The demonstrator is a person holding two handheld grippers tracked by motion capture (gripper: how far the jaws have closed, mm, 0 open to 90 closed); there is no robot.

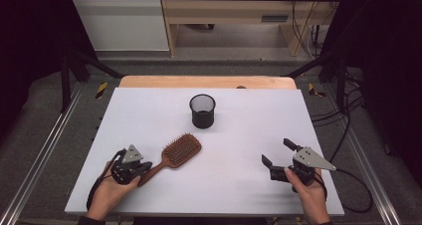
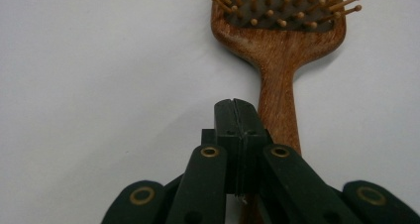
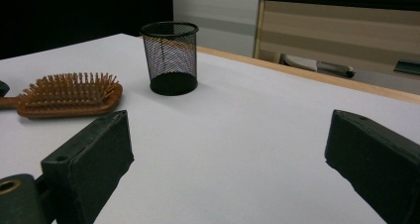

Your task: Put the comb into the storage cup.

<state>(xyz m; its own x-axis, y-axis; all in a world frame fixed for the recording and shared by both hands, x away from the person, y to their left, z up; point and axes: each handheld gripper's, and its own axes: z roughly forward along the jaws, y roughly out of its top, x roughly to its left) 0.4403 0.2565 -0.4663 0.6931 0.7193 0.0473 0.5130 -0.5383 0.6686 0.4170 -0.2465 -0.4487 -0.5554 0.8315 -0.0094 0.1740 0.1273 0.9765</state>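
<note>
the wooden paddle hairbrush [image 1: 178, 153] is lying flat on the white worktop [image 1: 249, 135], bristles up, at the near left, with its head pointing toward the far right and its handle running back toward the near left. the left gripper [image 1: 141, 169] is being held low over the worktop at the end of that handle; its jaws are being kept pressed fully together, with nothing between them. in the left gripper view the closed left gripper [image 2: 235, 120] is being seen just beside the hairbrush [image 2: 280, 60] handle, to its left, and whether the two are touching cannot be told.

the right gripper [image 1: 277, 153] is being held at the near right of the worktop, well apart from the hairbrush, with its jaws being kept spread wide and empty. in the right gripper view the right gripper [image 3: 228, 149] is being pointed across the bare worktop [image 3: 257, 135].

a black wire-mesh pen cup [image 1: 202, 111] is standing upright toward the far middle of the worktop, apart from the hairbrush head. in the right gripper view the pen cup [image 3: 170, 58] is being seen just to the right of the hairbrush [image 3: 69, 94], the two not touching.
</note>
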